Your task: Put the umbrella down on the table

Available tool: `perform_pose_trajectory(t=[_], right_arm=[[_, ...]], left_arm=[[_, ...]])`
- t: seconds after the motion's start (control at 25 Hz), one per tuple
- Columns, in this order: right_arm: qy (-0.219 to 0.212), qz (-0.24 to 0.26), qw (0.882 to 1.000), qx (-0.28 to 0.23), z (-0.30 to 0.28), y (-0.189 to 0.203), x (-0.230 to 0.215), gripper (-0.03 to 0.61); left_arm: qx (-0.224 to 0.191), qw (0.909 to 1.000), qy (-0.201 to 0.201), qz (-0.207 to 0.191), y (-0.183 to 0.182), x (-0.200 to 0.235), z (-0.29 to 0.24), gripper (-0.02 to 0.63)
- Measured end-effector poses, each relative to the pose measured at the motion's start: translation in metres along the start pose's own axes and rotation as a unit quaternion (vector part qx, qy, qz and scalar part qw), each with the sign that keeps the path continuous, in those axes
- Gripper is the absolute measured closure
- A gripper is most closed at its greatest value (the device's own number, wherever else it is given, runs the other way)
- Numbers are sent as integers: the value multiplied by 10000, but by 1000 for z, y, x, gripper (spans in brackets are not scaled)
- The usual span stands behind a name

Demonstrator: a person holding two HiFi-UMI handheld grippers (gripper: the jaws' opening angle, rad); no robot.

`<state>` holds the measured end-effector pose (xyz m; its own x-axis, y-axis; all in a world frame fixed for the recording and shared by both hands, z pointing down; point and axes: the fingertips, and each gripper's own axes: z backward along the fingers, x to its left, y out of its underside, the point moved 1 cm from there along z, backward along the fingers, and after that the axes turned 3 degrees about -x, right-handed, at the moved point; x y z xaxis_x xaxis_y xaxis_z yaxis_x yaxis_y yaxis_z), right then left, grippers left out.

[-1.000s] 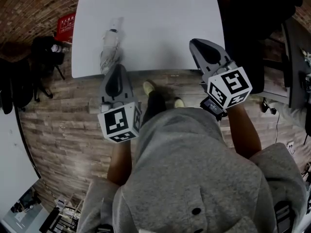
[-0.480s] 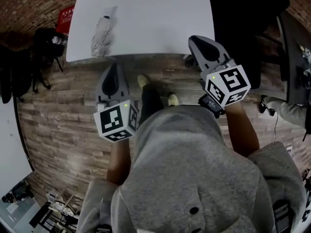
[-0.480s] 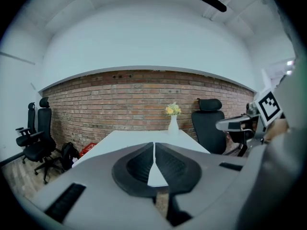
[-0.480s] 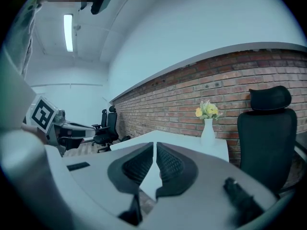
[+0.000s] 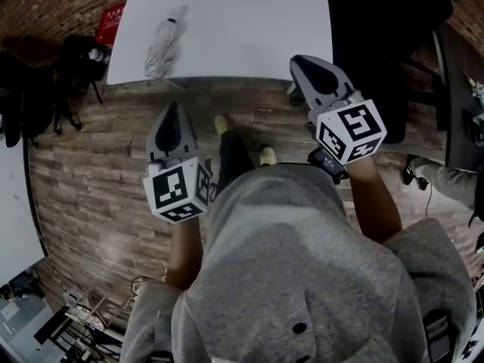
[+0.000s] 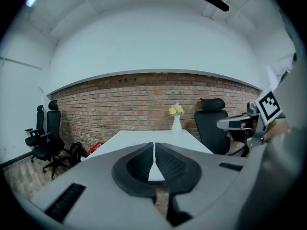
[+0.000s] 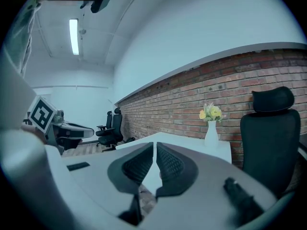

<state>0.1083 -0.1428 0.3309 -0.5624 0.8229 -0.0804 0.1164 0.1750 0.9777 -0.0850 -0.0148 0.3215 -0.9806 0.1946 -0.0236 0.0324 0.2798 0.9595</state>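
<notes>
A folded grey umbrella [image 5: 162,48] lies on the white table [image 5: 249,29] near its front left corner, with nothing touching it. My left gripper [image 5: 171,110] is held over the wood floor, short of the table's front edge, jaws shut and empty. My right gripper [image 5: 302,63] hovers at the table's front right corner, also shut with nothing between its jaws. In the left gripper view the shut jaws [image 6: 154,145] point at the table [image 6: 139,140]; the umbrella is hidden there. The right gripper view shows its shut jaws [image 7: 154,146] and the table [image 7: 192,145].
A white vase with yellow flowers [image 6: 176,119] stands at the table's far end. Black office chairs [image 7: 271,128] sit at the right and by the brick wall [image 6: 45,140]. A black bag [image 5: 79,59] and a red box [image 5: 111,21] lie on the floor left of the table.
Both grippers have drawn back from the table toward the person. The left gripper, earlier at the umbrella's near end, is now well clear of it; the umbrella stays lying on the table.
</notes>
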Motion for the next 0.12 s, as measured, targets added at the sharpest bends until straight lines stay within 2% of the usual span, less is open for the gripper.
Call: perform_pose_trajectory(t=[0.12], right_arm=[[-23,3,10000,-31,1,-2,1,543]], left_arm=[[-15,10000,-29,-36,-3,0,2,591]])
